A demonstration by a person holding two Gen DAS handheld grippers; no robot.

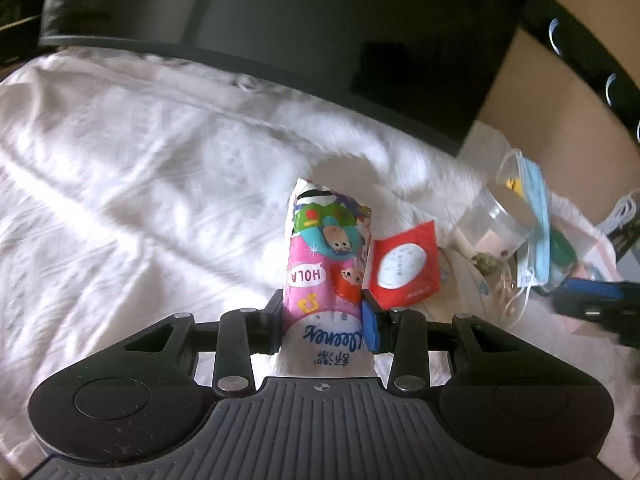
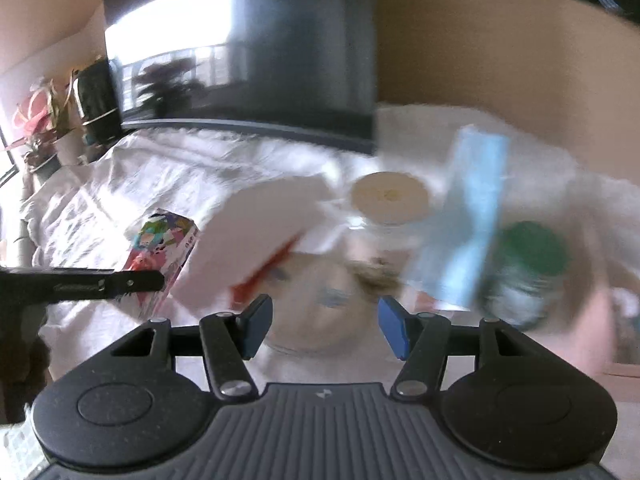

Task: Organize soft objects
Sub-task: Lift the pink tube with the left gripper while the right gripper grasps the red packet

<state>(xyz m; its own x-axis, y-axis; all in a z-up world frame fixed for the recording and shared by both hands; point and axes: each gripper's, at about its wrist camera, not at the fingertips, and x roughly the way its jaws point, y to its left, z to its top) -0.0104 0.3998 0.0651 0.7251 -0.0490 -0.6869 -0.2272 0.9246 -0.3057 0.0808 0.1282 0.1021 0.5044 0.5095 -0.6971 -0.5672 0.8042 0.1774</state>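
Observation:
My left gripper (image 1: 325,322) is shut on a colourful Kleenex tissue pack (image 1: 326,264) and holds it over the white bedsheet (image 1: 120,184). A red and white packet (image 1: 404,268) sits just right of the pack. A blue face mask (image 1: 534,220) hangs on a clear plastic cup (image 1: 500,216) further right. My right gripper (image 2: 322,328) is open and empty, with the blurred red and white packet (image 2: 260,240) ahead to the left and the blue mask (image 2: 464,216) ahead to the right. The tissue pack (image 2: 164,240) and my left gripper (image 2: 156,280) show at the left of the right wrist view.
A dark screen or headboard (image 1: 320,32) stands at the back. A white lid (image 2: 390,196) and a green-topped object (image 2: 536,248) lie among clutter at the right. Potted plants (image 2: 52,120) stand by a window at the far left. My right gripper (image 1: 592,304) shows at the right edge.

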